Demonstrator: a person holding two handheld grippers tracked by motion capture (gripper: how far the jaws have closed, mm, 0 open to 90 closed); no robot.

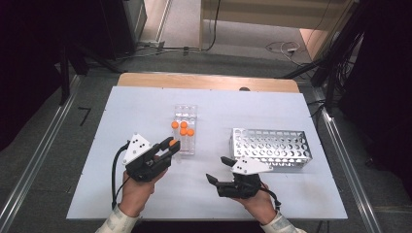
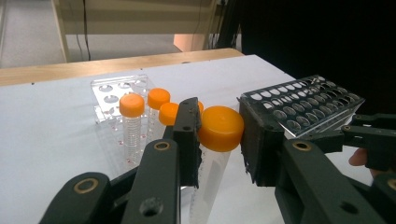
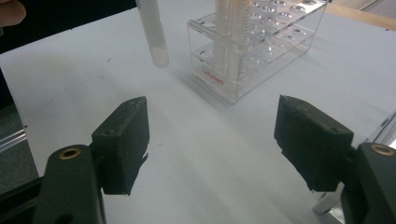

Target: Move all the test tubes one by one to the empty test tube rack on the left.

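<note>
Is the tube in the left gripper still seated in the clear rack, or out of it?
Out. The tube hangs by its orange cap in the left gripper, its rounded bottom beside the clear rack, above the table.

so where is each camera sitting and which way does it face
High view: fixed above the person's edge of the table, looking forward and down; both hands show, with the left gripper and right gripper.
Left gripper view: rides the left gripper, looking along its jaws, which clamp an orange-capped tube; metal rack beyond.
Right gripper view: rides the right gripper, jaws apart, facing the clear rack.
Shared: the clear rack and held tube appear in all three.
</note>
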